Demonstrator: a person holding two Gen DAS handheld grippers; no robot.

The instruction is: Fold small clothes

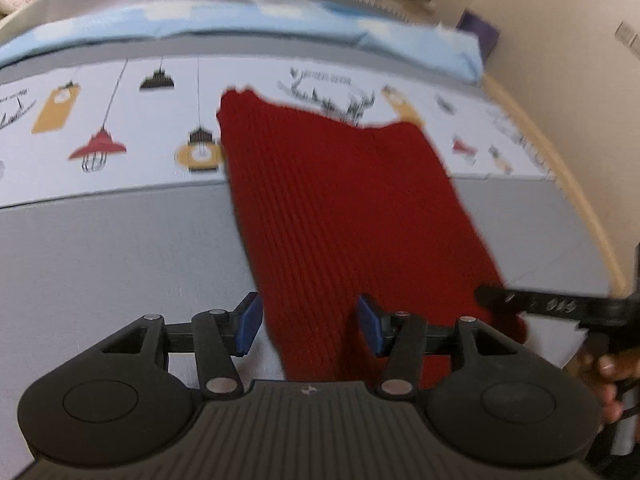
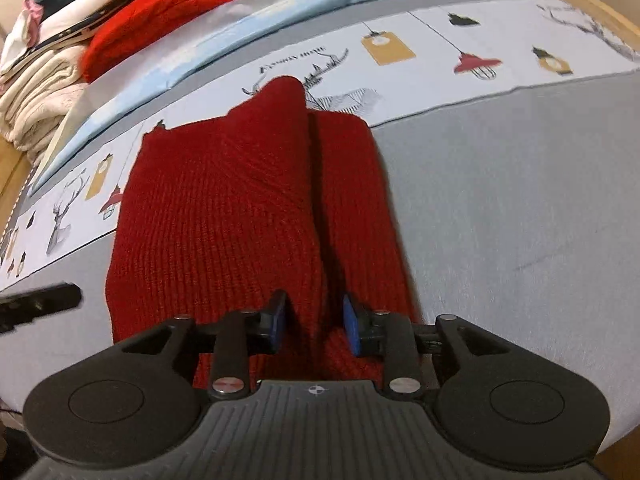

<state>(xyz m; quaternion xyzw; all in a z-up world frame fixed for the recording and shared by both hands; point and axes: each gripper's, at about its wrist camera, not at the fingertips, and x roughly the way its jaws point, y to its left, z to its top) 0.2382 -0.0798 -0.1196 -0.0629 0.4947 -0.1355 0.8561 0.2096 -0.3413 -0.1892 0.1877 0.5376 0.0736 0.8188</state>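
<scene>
Surface: grey bed sheet (image 2: 520, 200), white printed band (image 1: 120, 120) of lamps and deer.
Bedding: light blue pillow (image 1: 280, 28).
Frame: pale wooden bed edge (image 1: 592, 216).
Wall: cream (image 1: 560, 20), wall switch (image 1: 626, 34).

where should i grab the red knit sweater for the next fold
Probably the near hem of the red knit sweater, coming from above at its two near corners. It lies flat and lengthwise on the bed, sides already folded in, so that edge is free. The right claw hovers over it; the left claw is open.
</scene>
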